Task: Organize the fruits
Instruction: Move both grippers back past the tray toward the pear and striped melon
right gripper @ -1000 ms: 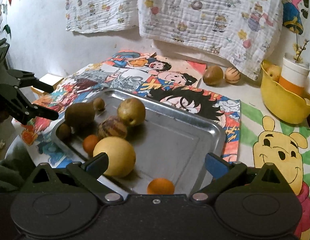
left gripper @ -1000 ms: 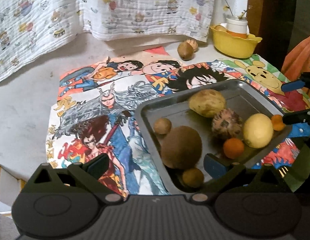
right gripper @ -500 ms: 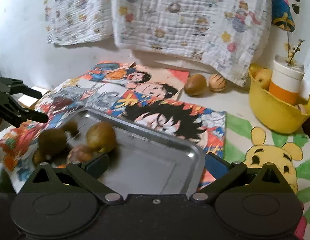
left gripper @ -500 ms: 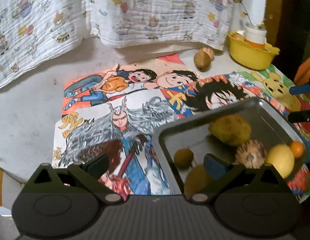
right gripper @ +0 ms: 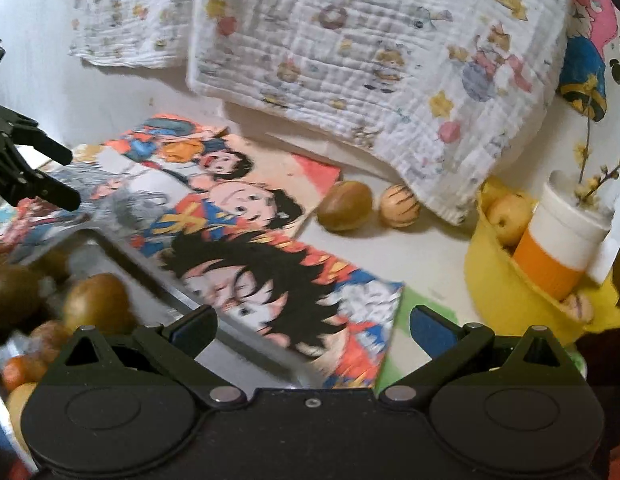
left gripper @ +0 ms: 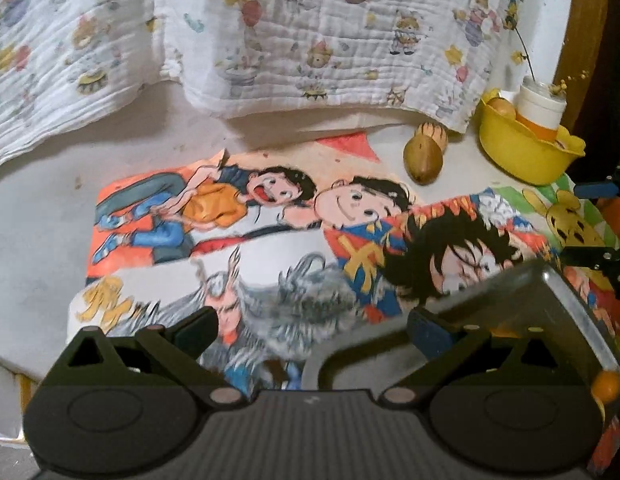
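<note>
Presently both grippers, left (left gripper: 312, 326) and right (right gripper: 312, 326), stand with jaws released, empty. Fruits crowd the metal tray (right gripper: 182, 292), lower left; two lie upper centre: brown fruit (right gripper: 344, 205), striped fruit (right gripper: 400, 205). Round, firm, roll-prone; grip across widest girth.

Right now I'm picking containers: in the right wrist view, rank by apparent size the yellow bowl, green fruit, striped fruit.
1. yellow bowl
2. green fruit
3. striped fruit, only slightly smaller, side by side

Yellow characters on the cartoon mat (left gripper: 106, 304), perhaps lettering, too blurred to read
</note>
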A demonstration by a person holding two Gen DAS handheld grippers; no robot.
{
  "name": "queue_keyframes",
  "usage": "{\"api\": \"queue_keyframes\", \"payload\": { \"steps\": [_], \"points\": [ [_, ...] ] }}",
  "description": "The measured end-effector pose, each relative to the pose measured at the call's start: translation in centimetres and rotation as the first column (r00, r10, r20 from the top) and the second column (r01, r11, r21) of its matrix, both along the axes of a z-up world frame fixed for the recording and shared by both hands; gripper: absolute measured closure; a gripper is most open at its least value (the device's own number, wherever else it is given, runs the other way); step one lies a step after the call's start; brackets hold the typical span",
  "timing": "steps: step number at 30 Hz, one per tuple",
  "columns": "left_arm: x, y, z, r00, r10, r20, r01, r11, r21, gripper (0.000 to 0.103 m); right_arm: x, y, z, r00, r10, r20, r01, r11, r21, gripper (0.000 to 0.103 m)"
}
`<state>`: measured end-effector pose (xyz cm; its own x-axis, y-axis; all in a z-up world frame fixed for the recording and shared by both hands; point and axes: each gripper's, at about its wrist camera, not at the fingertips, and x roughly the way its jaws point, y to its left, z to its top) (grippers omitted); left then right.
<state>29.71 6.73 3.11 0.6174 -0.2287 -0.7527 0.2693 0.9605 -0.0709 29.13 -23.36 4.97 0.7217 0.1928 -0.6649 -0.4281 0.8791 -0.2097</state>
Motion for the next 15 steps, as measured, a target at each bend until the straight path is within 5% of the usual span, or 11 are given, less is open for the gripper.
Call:
{"api": "queue_keyframes", "payload": {
  "steps": [8, 15],
  "points": [
    [4.2, -2.7, -0.7, 0.995, -0.091, 0.048, 0.09, 0.996, 0.012, 0.0, 5.1, -1.1, 1.9, 0.989, -0.146, -0.032, 0.149, 0.979, 0.139, 0.001],
    [6.8, -5.0, -1.1, 0.982, -0.154, 0.105, 0.155, 0.988, 0.003, 0.0, 9.1, -1.8, 3.4, 0.956, -0.254, -0.144, 0.285, 0.92, 0.27, 0.001]
  ]
}}
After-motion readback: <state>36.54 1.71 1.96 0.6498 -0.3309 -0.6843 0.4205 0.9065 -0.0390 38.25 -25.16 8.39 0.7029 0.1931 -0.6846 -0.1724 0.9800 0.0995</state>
